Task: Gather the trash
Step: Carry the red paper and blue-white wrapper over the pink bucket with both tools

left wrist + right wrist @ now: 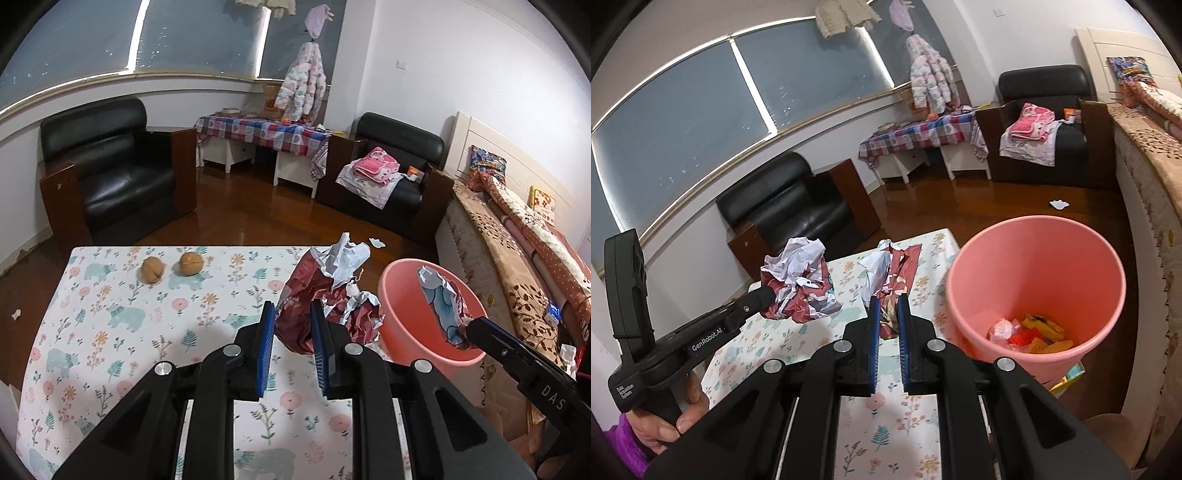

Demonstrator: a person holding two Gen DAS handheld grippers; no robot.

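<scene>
Status: collection is partly complete. The pink bin [1038,291] stands beside the tabletop [110,332] edge and already contains several discarded items at its bottom (pink, red and yellow scraps, too small to identify).

Left gripper [293,325]: the fingers are clenched on a crumpled red-and-white paper wad [314,295]. In the right wrist view this wad [799,284] is carried clear above the tabletop, not resting on it. It is near the bin but not yet over the opening.

Right gripper [886,314]: the fingers are clenched on a second crumpled paper piece [890,273], printed red on one side and white on the other. In the left wrist view the gripper tip [471,326] holds this piece [443,299] at the bin's near rim, partly over the opening (judged the closer of the two to release).

Remaining steps, as judged from the present layout:
1. Release the right-hand piece into the bin.
2. Bring the left-hand wad over the bin and release it.
3. Check the floor: a small white scrap [376,242] lies on the wood floor beyond the tabletop, and another pale scrap [15,314] lies on the floor at the left.

Two walnuts [171,267] rest on the far part of the tabletop; whether they count as trash cannot be told.
</scene>
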